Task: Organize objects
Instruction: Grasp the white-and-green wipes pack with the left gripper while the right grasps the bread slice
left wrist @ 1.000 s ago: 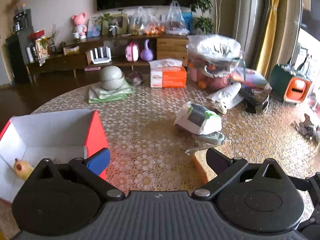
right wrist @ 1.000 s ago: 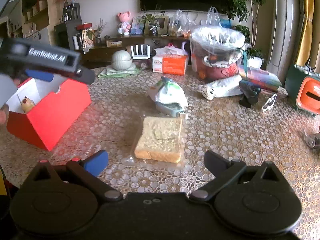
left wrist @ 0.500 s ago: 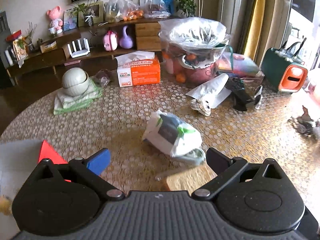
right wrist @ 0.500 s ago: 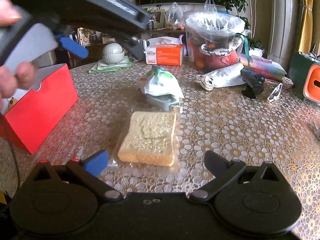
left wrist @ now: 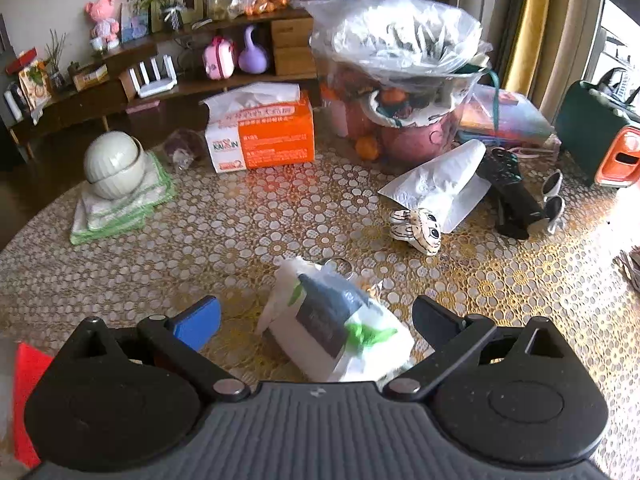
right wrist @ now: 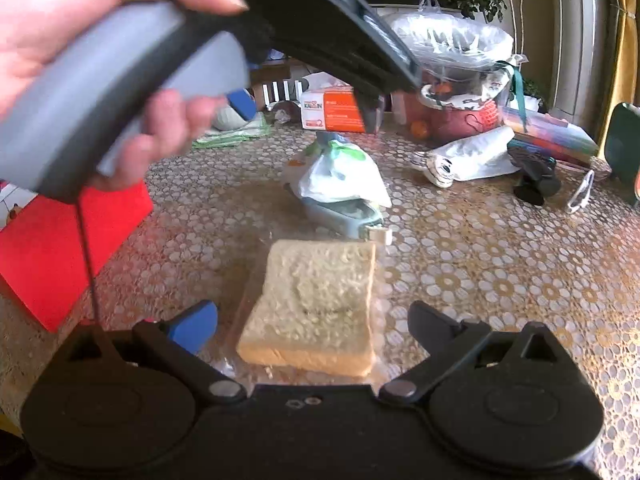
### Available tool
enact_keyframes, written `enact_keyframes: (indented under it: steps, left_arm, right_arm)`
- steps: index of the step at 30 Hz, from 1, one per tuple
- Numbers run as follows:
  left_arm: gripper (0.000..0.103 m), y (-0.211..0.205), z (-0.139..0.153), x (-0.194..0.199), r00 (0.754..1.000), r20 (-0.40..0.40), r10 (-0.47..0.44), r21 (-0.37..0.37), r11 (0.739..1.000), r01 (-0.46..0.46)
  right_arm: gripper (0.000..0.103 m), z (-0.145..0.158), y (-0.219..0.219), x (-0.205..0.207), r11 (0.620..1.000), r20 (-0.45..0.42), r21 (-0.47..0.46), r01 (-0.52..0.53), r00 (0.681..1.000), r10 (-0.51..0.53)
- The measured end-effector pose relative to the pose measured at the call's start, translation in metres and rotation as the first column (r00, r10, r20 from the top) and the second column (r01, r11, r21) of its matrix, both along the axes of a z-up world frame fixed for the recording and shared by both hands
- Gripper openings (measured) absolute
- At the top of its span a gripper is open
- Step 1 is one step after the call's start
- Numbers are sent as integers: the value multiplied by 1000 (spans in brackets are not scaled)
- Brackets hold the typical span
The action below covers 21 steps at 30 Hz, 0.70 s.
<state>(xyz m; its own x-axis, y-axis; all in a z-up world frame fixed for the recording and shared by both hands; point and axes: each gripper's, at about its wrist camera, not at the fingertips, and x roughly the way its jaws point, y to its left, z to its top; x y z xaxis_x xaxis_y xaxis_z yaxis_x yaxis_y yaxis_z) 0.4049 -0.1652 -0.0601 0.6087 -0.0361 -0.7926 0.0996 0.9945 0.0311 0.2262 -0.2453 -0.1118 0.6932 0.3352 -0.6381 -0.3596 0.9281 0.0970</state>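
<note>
A white and green packet (left wrist: pixel 336 326) lies on the patterned table, and my left gripper (left wrist: pixel 316 316) hangs open just above it, a finger on either side. The same packet (right wrist: pixel 340 168) shows in the right wrist view, resting on a grey-blue holder (right wrist: pixel 344 216). A slice of bread (right wrist: pixel 316 304) in clear wrap lies between the open fingers of my right gripper (right wrist: pixel 314 322). A red box (right wrist: pixel 68 248) with white inside stands at the left; its corner (left wrist: pixel 28 396) shows in the left wrist view. A hand (right wrist: pixel 92 40) holds the left gripper's grey handle overhead.
An orange tissue box (left wrist: pixel 260 136), a white bowl on folded green cloths (left wrist: pixel 116 188), a big bagged pot (left wrist: pixel 404 92), a white bag with a small cartoon pouch (left wrist: pixel 420 228), a black remote (left wrist: pixel 508 196) and glasses (left wrist: pixel 554 200) fill the table's far side.
The left gripper has swung right from the red box and forward over the white and green packet. The right gripper has moved closer to the bread slice. Both stayed open.
</note>
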Motion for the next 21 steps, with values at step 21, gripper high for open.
enact_keyframes:
  steps: [21]
  left_arm:
    - [102, -2, -51, 28, 996, -85, 20, -6, 1000, -21]
  right_arm:
    - [98, -23, 21, 25, 999, -10, -47, -17, 1000, 17]
